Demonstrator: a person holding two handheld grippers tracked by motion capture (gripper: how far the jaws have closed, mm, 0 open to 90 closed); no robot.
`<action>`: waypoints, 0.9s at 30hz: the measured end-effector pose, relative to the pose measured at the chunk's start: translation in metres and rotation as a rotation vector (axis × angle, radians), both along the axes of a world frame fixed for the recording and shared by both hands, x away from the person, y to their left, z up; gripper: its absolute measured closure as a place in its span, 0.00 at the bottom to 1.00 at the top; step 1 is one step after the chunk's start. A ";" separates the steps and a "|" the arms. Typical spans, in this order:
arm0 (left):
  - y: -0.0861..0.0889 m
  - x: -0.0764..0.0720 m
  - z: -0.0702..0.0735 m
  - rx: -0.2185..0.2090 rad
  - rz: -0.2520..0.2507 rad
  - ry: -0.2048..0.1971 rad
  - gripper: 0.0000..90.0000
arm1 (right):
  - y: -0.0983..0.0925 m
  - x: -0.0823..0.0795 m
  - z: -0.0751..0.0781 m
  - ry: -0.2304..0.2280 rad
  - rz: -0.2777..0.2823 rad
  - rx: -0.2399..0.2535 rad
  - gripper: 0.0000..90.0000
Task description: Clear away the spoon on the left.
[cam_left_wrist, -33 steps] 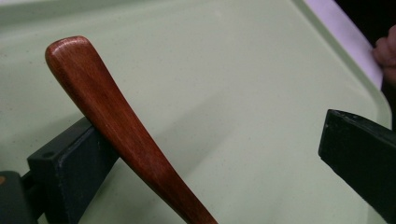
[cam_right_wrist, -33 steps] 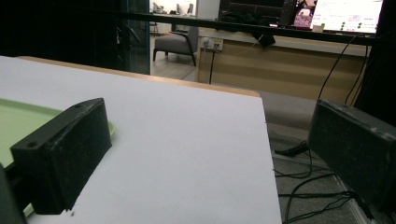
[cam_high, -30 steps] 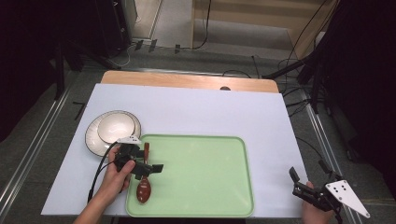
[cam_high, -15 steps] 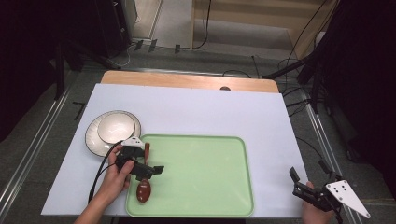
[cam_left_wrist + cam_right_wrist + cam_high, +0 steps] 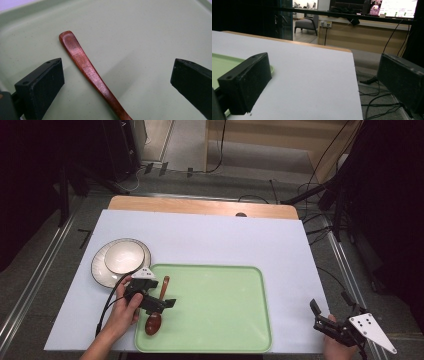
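Left claw (image 5: 159,304) hovers, in the high view, over the near-left part of the pale green plastic tray (image 5: 220,270), its jaws spread wide across the dark reddish-brown wooden spoon (image 5: 157,311), which lies flat on the tray floor with its bowl toward the person and its handle pointing away. Right claw (image 5: 327,319) rests at the near-right corner of the white-covered table (image 5: 225,235), jaws parted and holding nothing, well apart from the tray. Left of the tray, a small cream ceramic bowl (image 5: 123,258) sits on a wider cream plate with a dark rim (image 5: 100,270); both look bare inside, and the tray carries the spoon alone.

From the left gripper view, the spoon handle (image 5: 86,66) runs between the two jaws but nearer the left one. To take it cleanly I would judge it best to centre the handle between the jaws, come down until they nearly meet the tray, then close across its narrow width.

From the right gripper view, the open jaws frame bare table, with the tray's edge (image 5: 222,62) just beside the left one.
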State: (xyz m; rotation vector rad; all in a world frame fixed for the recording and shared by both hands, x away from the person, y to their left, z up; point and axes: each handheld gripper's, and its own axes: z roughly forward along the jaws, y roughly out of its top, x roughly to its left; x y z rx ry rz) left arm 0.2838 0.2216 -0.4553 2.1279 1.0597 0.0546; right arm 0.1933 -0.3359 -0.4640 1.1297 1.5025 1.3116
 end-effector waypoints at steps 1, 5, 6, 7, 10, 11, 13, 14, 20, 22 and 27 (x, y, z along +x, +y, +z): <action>0.001 -0.001 0.001 -0.011 0.005 -0.017 0.00 | 0.000 0.000 0.000 0.000 0.000 0.000 0.00; 0.004 -0.004 0.004 -0.037 0.001 -0.045 0.00 | 0.000 0.000 0.000 0.000 0.000 0.000 0.00; 0.004 -0.004 0.004 -0.037 0.001 -0.045 0.00 | 0.000 0.000 0.000 0.000 0.000 0.000 0.00; 0.005 -0.005 0.006 -0.061 -0.006 -0.058 0.00 | 0.000 0.000 0.000 0.000 0.000 0.000 0.00; 0.006 -0.007 0.009 -0.074 -0.004 -0.074 0.00 | 0.000 0.000 0.000 0.000 0.000 0.000 0.00; 0.008 -0.008 0.011 -0.092 -0.010 -0.085 0.00 | 0.000 0.000 0.000 -0.001 0.001 -0.001 0.00; 0.010 -0.010 0.013 -0.104 -0.012 -0.099 0.00 | 0.000 0.000 0.000 0.000 0.000 0.000 0.00; 0.010 -0.010 0.013 -0.104 -0.012 -0.099 0.00 | 0.000 0.000 0.000 -0.002 0.001 -0.001 0.00; 0.020 -0.015 0.021 -0.181 -0.031 -0.128 0.00 | 0.000 0.000 0.000 -0.001 0.000 -0.001 0.00; 0.021 -0.016 0.022 -0.185 -0.032 -0.133 0.00 | 0.000 0.000 0.000 -0.001 0.001 -0.001 0.00; 0.028 -0.022 0.026 -0.197 -0.018 -0.168 0.00 | 0.000 0.000 0.000 -0.001 0.000 0.000 0.00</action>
